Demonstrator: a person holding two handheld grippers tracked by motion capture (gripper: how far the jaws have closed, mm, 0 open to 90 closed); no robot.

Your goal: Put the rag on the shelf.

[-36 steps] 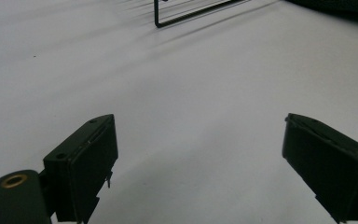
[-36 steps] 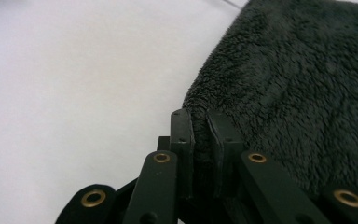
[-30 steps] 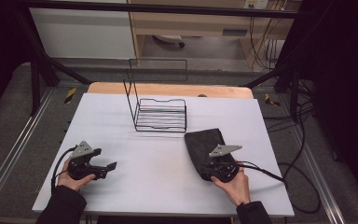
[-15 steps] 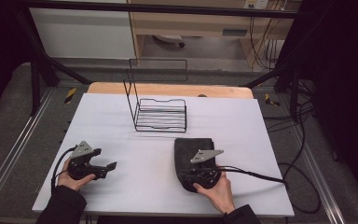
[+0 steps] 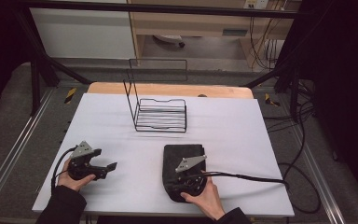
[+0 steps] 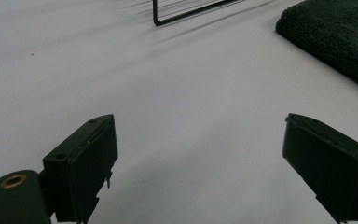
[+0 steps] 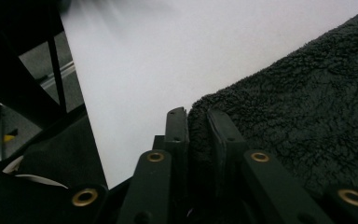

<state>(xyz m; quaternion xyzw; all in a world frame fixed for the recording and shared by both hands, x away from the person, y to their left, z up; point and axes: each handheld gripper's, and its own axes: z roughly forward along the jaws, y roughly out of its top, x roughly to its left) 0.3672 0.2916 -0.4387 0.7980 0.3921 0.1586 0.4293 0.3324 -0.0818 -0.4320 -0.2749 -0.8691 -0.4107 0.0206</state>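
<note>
Dragging a dark folded towel (image 5: pixel 182 161) across the white bench (image 5: pixel 242 135), with its near edge pinched.

You are holding the right gripper (image 5: pixel 189 181) clamped on the towel's near edge, though its jaws have just been easing apart with the cloth between them; the low grip is letting the towel slide flat. Your left gripper (image 5: pixel 112 166) is resting agape and empty at the bench's near left. Item beyond: a wire rack (image 5: pixel 161 114), standing well apart at the far middle, with nothing lying between it and the towel.
</note>
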